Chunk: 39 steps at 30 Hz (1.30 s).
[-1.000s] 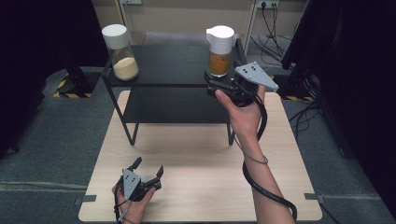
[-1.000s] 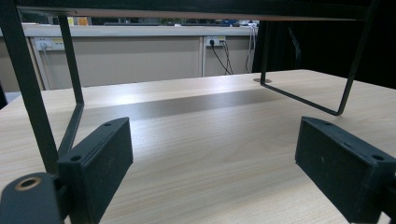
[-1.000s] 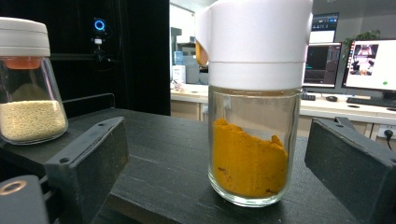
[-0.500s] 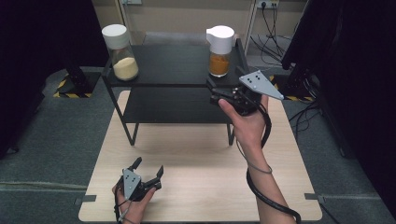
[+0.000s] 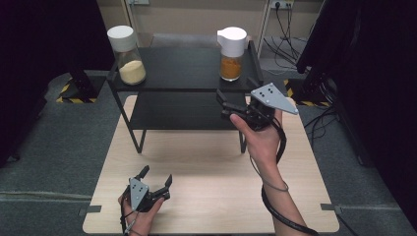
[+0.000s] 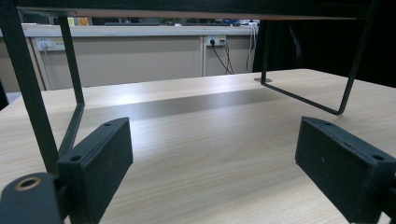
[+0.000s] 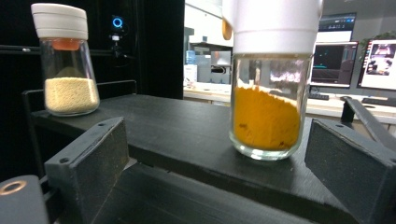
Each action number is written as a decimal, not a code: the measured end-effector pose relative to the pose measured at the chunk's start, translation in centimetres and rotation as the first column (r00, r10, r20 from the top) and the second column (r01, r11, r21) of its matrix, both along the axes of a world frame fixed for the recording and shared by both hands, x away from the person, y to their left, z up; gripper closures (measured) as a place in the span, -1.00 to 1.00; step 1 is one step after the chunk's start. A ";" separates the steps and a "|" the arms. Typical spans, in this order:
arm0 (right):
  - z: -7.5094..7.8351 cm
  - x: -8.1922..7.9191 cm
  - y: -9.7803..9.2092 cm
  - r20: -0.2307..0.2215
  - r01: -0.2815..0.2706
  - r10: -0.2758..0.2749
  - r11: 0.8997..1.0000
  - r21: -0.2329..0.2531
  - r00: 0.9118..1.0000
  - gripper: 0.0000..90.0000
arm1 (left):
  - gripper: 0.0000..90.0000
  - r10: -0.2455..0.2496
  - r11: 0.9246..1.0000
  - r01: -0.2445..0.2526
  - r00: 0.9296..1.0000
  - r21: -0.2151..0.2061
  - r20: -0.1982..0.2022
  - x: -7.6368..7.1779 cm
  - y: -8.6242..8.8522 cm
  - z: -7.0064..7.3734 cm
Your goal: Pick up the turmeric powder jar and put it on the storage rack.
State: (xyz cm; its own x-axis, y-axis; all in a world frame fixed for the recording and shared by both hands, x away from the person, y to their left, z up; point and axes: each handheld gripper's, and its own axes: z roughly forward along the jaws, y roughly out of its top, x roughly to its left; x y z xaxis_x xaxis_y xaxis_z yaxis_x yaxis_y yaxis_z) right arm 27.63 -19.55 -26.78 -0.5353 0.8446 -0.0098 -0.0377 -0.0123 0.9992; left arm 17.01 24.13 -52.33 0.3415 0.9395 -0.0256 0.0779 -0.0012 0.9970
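We've got the right gripper up at the front edge of the black shelf rack, jaws spread wide, nothing between them. Straight ahead and a bit above sits the orange spice jar w/ its white cap, upright on the top shelf's right end, long axis vertical. That's the relation that matters: jar dead ahead of the right jaws but not between them yet; we judge the move needs a short push fwd and up so the pads bracket the glass body. Right hand is far nearer; the left gripper rests low on the wooden table near the person's edge, also splayed, holding nothing.

Right gripper view gives what the high view can't: the jar sits between the two pads in line of sight, orange powder about halfway up the glass, base close to the shelf's front edge. It also catches the second jar, pale grains, well apart at the far-left end. Left gripper view adds the rack's thin legs and bare tabletop beneath.
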 end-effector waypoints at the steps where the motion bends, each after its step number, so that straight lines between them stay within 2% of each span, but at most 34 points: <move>1: -0.1 -0.1 -0.1 -0.004 -0.004 0.004 1.000 0.000 1.000 -0.86 | -0.76 0.000 1.000 0.000 1.000 0.000 0.000 0.0 0.0 0.0; 15: -2.3 -1.5 -0.8 -0.015 -0.031 0.031 0.999 -0.016 0.999 -0.86 | -0.76 0.003 1.000 -0.003 1.000 0.000 -0.001 0.0 0.0 0.0; 39: -4.6 -2.7 -0.9 -0.038 -0.052 0.050 0.998 -0.043 0.998 -0.85 | -0.77 0.005 1.000 -0.005 1.000 0.000 0.000 0.0 -0.1 0.0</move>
State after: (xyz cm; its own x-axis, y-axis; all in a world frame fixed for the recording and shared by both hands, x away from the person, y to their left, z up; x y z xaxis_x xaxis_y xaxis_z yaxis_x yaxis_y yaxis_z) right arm 24.95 -20.41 -31.37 -0.5781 0.8155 -0.0260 -0.0011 0.0311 0.9995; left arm 16.98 24.04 -52.33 0.3370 0.9412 -0.0251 0.0777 -0.0013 0.9970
